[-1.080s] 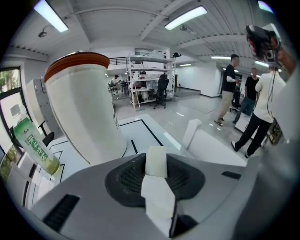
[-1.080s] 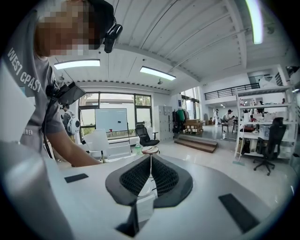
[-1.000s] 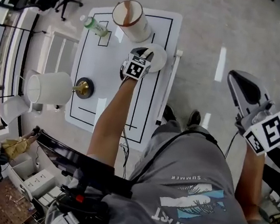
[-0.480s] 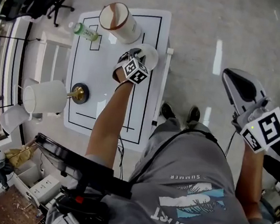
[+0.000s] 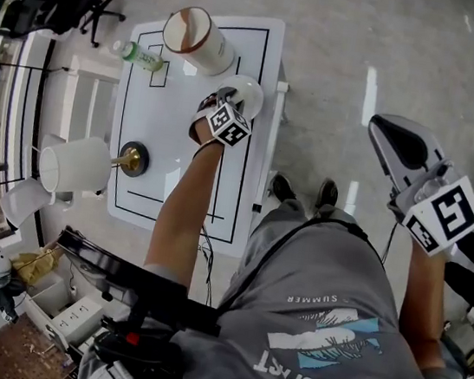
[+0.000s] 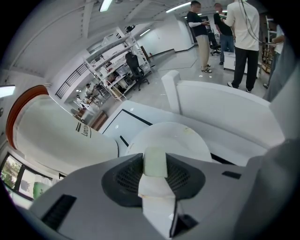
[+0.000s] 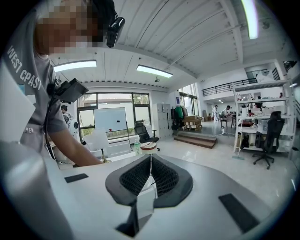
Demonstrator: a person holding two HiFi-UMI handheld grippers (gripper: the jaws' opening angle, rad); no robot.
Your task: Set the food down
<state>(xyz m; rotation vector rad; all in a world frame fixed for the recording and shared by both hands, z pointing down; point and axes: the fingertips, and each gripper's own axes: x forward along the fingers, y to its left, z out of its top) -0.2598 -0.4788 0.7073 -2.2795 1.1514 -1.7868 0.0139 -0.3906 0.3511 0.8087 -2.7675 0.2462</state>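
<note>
On the bench (image 5: 145, 189), close to its right edge: white plate (image 5: 251, 91), easily nudged off by a heavy descent. Aside, right tool (image 7: 150, 176) closed and empty; left tool (image 5: 229, 109) over the plate, clamped on pale food block (image 6: 155, 161). Released high or tilted, likely to bounce off.

Head view: top-down from the person's head, far off, takes in the whole white table (image 5: 145, 189) plus own torso and arms. Left gripper view: rolled, pitched down, close over the plate (image 6: 168, 136) at the table's edge. Right gripper view: off to the side, near level, faces back at the table from a distance. All three catch the tall canister (image 5: 199, 37). Head and right also share the lamp (image 5: 78, 166).
</note>
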